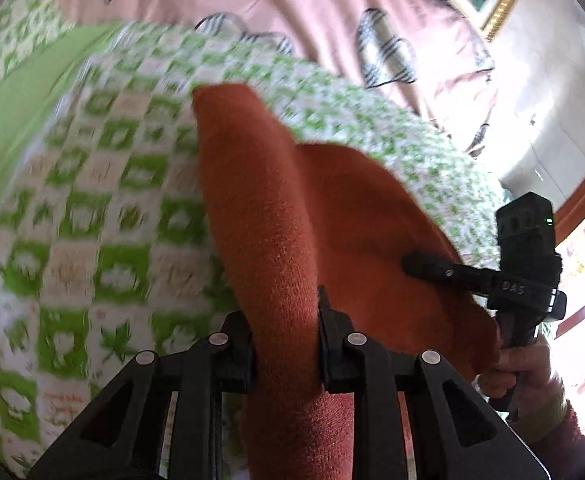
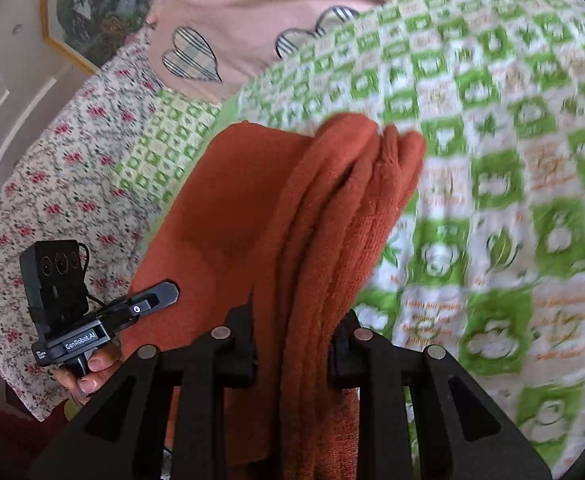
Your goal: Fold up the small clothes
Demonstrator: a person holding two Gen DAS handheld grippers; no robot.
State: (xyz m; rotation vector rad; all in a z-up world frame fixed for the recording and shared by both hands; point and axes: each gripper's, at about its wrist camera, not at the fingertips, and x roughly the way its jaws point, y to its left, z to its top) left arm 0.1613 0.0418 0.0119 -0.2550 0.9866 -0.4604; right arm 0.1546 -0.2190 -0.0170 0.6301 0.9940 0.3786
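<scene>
Jaws of the left gripper [image 1: 286,344] pinch a thick ridge of the rust-orange terry-cloth garment [image 1: 264,208], which fills the gap between them and runs forward from them as a raised fold. Jaws of the right gripper [image 2: 292,344] likewise clamp several bunched layers of the same rust-orange cloth [image 2: 324,216], folds stacked side by side between them. Ahead of both sets of jaws the cloth hangs lifted over the bed, a flat panel spreading toward the other gripper in each view. In the left wrist view the right gripper [image 1: 408,263] shows to the right of the jaws, against the cloth edge, with the person's hand [image 1: 528,364] on its handle. In the right wrist view the left gripper [image 2: 174,291] shows to the left of the jaws, touching the cloth, fingers [image 2: 96,372] around its grip. Beneath and beyond lies a green-and-white checked quilt [image 2: 492,184], blurred. Farther out: a pink sheet with striped heart patches [image 2: 252,8], a floral white-and-red sheet [image 2: 52,168], a gold-framed landscape painting [image 2: 92,4].
</scene>
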